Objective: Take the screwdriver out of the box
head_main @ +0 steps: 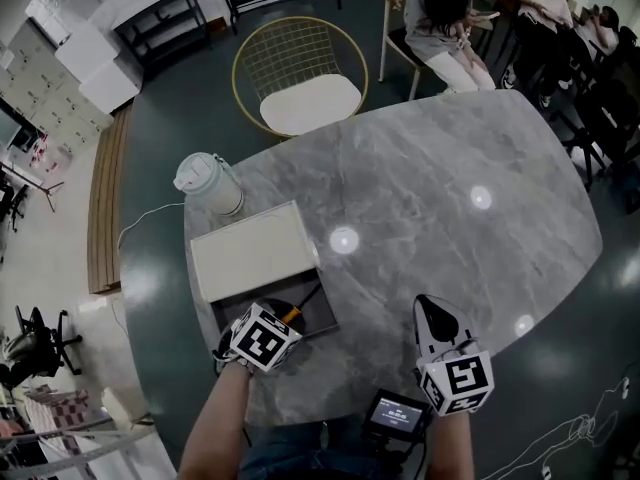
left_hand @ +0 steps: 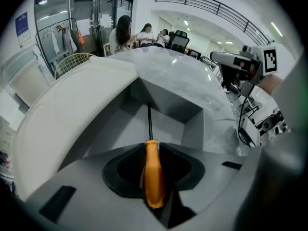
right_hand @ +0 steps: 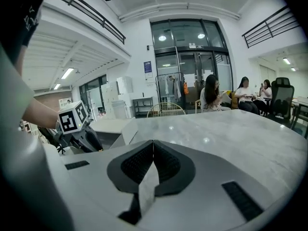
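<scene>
At the left of the grey marble table [head_main: 430, 188] stands a white jug [head_main: 208, 183]. Just beside it lies the box [head_main: 222, 318], a dark grey tray with its white lid [head_main: 255, 251] folded open on the far side.

The left gripper [head_main: 280, 323] points steeply down into the near part of the tray. The screwdriver [left_hand: 153, 177] lies inside the box, its orange handle toward the person and its thin dark shaft running along the tray floor toward the far wall. In the left gripper view the handle sits squarely between the two black fingers [left_hand: 127, 170], which stand at a narrow gap, one pad against each side of the handle. The handle's rounded end reaches back past the pads toward the gripper's body, and the shaft sticks out beyond the fingertips. From the head view only a little orange and part of the shaft show past the gripper's marker cube.

Near the table's front edge, between the two arms, sits a small device with a lit screen [head_main: 397, 415].

The right gripper [head_main: 432, 310] is over the table, well apart from the box on its right. Its fingers [right_hand: 137, 165] are pressed together with nothing between them.

Beyond the table are a wire chair [head_main: 300, 78] and seated people [head_main: 440, 18].
</scene>
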Demonstrator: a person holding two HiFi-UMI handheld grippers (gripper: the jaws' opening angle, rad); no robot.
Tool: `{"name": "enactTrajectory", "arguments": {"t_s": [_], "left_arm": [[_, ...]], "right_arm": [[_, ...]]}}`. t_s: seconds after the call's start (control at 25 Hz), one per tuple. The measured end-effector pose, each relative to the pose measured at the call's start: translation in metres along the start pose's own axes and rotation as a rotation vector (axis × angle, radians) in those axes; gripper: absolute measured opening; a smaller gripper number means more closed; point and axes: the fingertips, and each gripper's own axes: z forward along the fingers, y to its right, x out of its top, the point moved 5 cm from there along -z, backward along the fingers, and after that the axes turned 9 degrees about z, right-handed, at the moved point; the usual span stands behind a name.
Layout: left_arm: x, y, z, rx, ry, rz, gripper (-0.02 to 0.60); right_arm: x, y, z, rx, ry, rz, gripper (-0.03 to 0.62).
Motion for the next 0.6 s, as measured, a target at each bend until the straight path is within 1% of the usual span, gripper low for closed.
{"name": "enactTrajectory", "arguments": {"t_s": [0.2,0.36,0.6], "left_arm": [[0.001,0.0,0.0,-0.007,-0.038,-0.024,0.087],[0.002,0.001,-0.008,0.006,-0.069,0.007,0.08],[0.01,0.001,-0.023,0.034,-0.029,-0.002,0.078]], "right_arm": [[-0.003,0.012,-0.004,-0.017,0.004,0.035,0.025],[0.003,0.016,-0.005,-0.012,0.019,0.047,0.025],[0.024,0.027,-0.004,-0.003,0.057,0.03,0.025]]}}
